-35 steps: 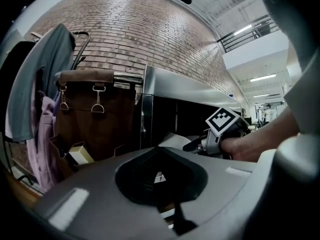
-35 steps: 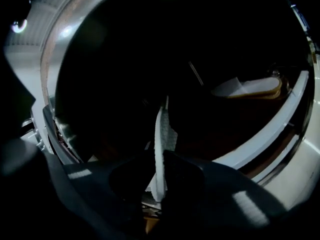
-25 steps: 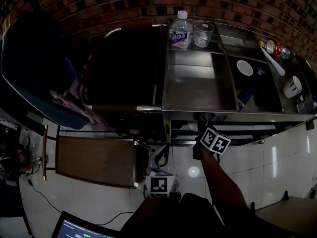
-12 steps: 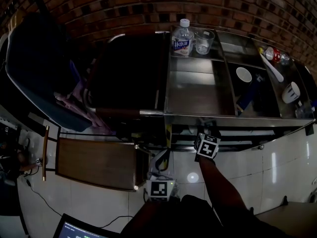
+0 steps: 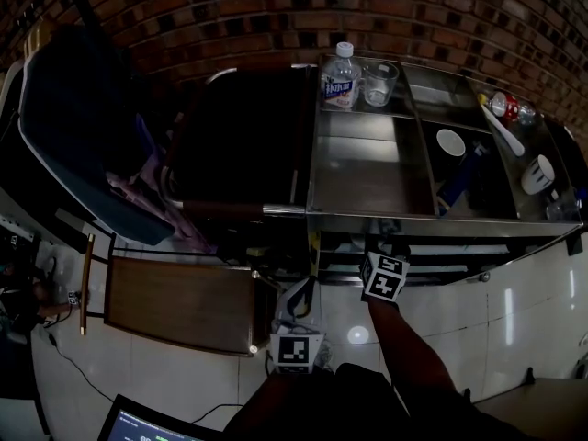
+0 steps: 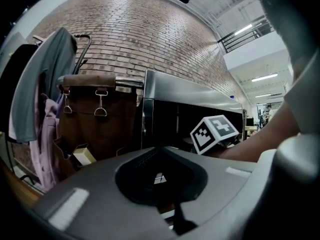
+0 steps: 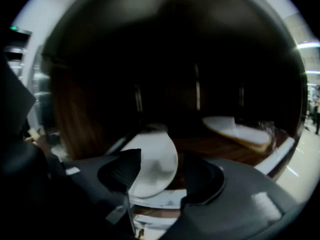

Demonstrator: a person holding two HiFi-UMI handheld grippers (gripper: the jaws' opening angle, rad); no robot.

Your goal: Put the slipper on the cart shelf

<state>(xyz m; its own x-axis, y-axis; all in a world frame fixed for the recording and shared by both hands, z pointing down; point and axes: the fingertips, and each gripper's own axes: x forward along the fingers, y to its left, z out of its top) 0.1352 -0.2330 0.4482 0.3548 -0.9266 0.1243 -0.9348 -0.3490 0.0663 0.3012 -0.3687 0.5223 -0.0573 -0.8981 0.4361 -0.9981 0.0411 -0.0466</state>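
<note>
Starting nearest, finds the left gripper (image 6: pixel 159 176) with its jaws closed together on nothing, aimed toward the steel cart (image 5: pixel 404 217). Just beyond, meets the right gripper (image 7: pixel 160 176) reaching in under the cart's top, jaws apart and just now opening, pads clear of the white slipper (image 7: pixel 152 156) that lies between them on the brown cart shelf (image 7: pixel 210 151). Farther along that shelf, shows a second slipper (image 7: pixel 240 133), and up on the cart's top surface a bottle (image 5: pixel 339 73) beside a glass (image 5: pixel 378 84).

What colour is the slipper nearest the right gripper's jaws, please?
White; the slipper shows best in the right gripper view.
</note>
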